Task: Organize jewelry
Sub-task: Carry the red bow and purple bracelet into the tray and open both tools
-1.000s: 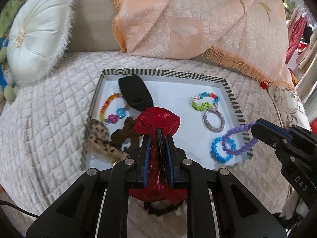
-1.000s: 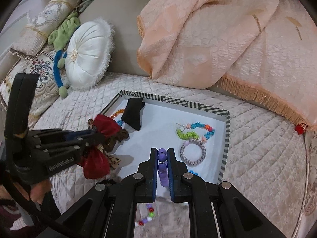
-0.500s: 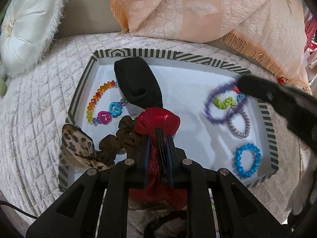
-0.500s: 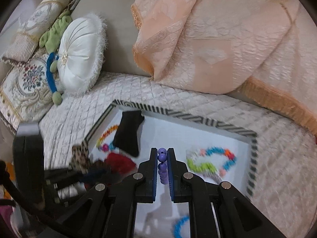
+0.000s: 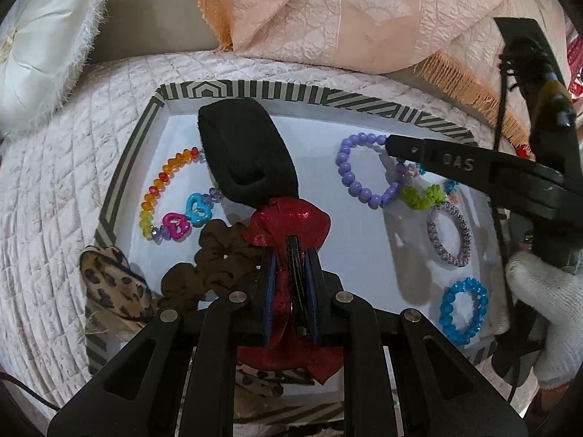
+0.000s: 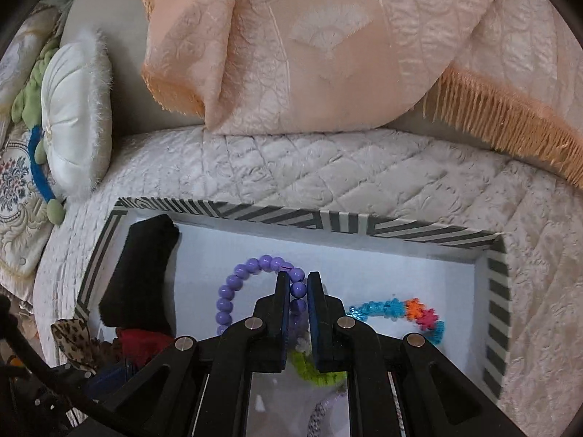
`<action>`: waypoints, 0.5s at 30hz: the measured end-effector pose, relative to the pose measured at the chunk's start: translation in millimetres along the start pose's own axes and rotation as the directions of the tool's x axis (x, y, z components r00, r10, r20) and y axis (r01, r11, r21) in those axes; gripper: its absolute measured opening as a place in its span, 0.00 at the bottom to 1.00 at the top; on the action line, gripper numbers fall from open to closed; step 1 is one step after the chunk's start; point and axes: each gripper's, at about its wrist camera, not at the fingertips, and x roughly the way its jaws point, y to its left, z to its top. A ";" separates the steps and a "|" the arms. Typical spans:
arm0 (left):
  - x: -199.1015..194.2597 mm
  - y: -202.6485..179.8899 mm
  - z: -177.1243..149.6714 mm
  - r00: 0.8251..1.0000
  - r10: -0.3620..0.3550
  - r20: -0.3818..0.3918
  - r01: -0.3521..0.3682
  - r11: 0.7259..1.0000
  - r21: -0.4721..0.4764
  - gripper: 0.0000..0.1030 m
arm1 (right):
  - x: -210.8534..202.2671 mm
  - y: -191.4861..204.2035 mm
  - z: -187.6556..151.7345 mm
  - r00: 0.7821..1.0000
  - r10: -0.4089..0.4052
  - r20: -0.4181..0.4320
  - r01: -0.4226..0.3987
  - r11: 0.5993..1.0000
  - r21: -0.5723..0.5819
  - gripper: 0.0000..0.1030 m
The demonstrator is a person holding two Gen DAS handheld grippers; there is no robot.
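At the bottom centre of the left wrist view, the left gripper point(image 5: 289, 251) has its jaws nearly together, clamped on a shiny red bow point(image 5: 288, 218) whose fabric bunches above the fingertips and hangs out below them. It hangs over the lower left part of a striped tray point(image 5: 277, 91) that sits on a quilted bedspread point(image 5: 58, 189). Just above the bow lies a black headband point(image 5: 247, 153); to its left are a rainbow bead bracelet point(image 5: 156, 189) with pink and blue heart charms, a brown scrunchie point(image 5: 207, 258) and a leopard bow point(image 5: 113, 284) on the tray's left rim. From the right edge the right gripper point(image 5: 390, 144) reaches in, pinching a purple bead bracelet point(image 5: 357, 178) that hangs over the tray's upper right part. A white gloved hand point(image 5: 539, 302) grips its handle. Below it lie a green and multicolour bracelet point(image 5: 422, 196), a grey hair tie point(image 5: 450, 235) and a blue bead bracelet point(image 5: 461, 306).

Low in the middle of the right wrist view, the right gripper point(image 6: 295, 280) is closed to a narrow gap with the purple bead bracelet point(image 6: 233, 291) caught between its pads; the loop curves out to the left above the white tray floor. The multicolour bracelet point(image 6: 400, 313) lies to the right, the black headband point(image 6: 142, 273) to the left inside the striped tray point(image 6: 328, 220). A peach fringed blanket point(image 6: 328, 47) fills the top.
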 end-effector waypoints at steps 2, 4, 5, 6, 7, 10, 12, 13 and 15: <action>2.2 -1.7 -0.2 1.000 0.009 0.003 -0.009 1.000 0.007 0.14 | 5.3 5.5 1.0 1.000 0.006 -0.007 -0.006 1.000 -0.014 0.08; 2.9 -2.6 -0.4 1.000 0.012 0.009 -0.012 1.000 0.007 0.14 | 7.4 8.7 2.0 1.000 0.019 -0.009 -0.019 1.000 -0.022 0.08; 2.4 -2.3 -0.3 1.000 0.012 0.012 -0.012 1.000 0.004 0.14 | 8.6 9.8 3.7 1.000 0.026 -0.010 -0.027 0.999 -0.023 0.08; 2.3 -1.4 0.3 1.000 0.011 0.013 -0.011 1.000 0.002 0.16 | 8.6 9.9 4.5 1.000 0.030 -0.011 -0.030 0.999 -0.021 0.08; 1.7 -0.8 0.5 1.000 0.008 0.012 -0.008 1.000 0.002 0.19 | 7.1 8.6 4.8 1.000 0.027 -0.011 -0.027 0.999 -0.017 0.09; -2.7 0.6 -0.5 1.000 0.011 0.018 -0.011 1.000 0.001 0.38 | -4.4 1.0 2.3 0.999 0.033 0.004 -0.033 0.999 0.013 0.29; -6.8 0.2 -2.2 1.000 0.005 0.027 -0.005 1.000 0.003 0.44 | -16.9 -3.3 -3.6 0.999 0.049 0.023 -0.049 0.998 0.026 0.38; -9.0 -0.8 -3.2 1.000 0.004 0.029 -0.004 1.000 0.004 0.47 | -24.1 -4.5 -7.2 0.998 0.049 0.030 -0.050 0.999 0.022 0.38; -15.3 -3.5 -6.3 0.999 0.009 0.033 -0.009 1.000 0.007 0.51 | -37.3 -4.7 -14.2 0.998 0.040 0.041 -0.040 0.999 0.010 0.38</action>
